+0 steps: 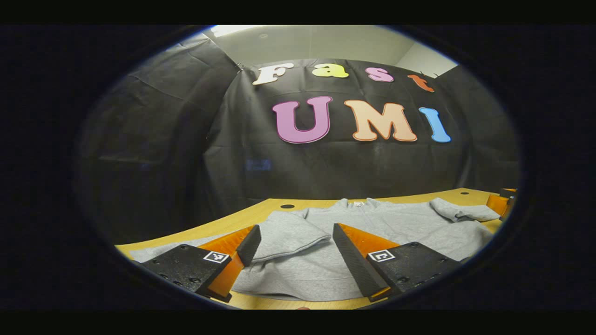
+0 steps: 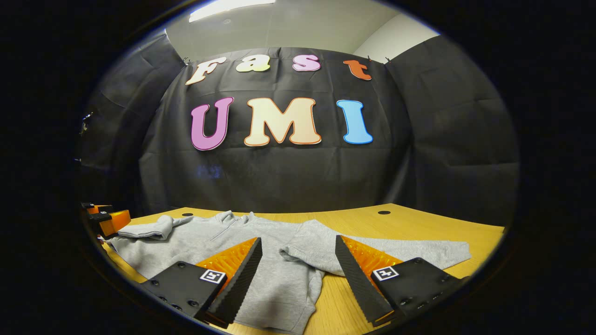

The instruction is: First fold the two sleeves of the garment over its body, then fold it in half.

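One wooden table (image 2: 419, 223) carries everything we see, its far edge running against the black cloth wall (image 2: 279, 172). On it lies the grey sweatshirt (image 2: 274, 279), spread flat with its collar (image 1: 357, 203) toward the far side. In the left gripper view, one sleeve (image 1: 288, 235) is bunched over the body on the near left, between the fingers, while the other sleeve (image 1: 465, 213) lies crumpled on the far right. In the right gripper view, a sleeve (image 2: 372, 249) stretches out to the right across the bare wood, partly doubled back on the body.

We hold the left gripper (image 1: 296, 253) wide open above the cloth, gripping nothing. Our right gripper (image 2: 298, 263) is likewise spread wide, with nothing held, poised over the sweatshirt's right side. Two small dark holes (image 2: 384, 212) mark the table near its far edge.
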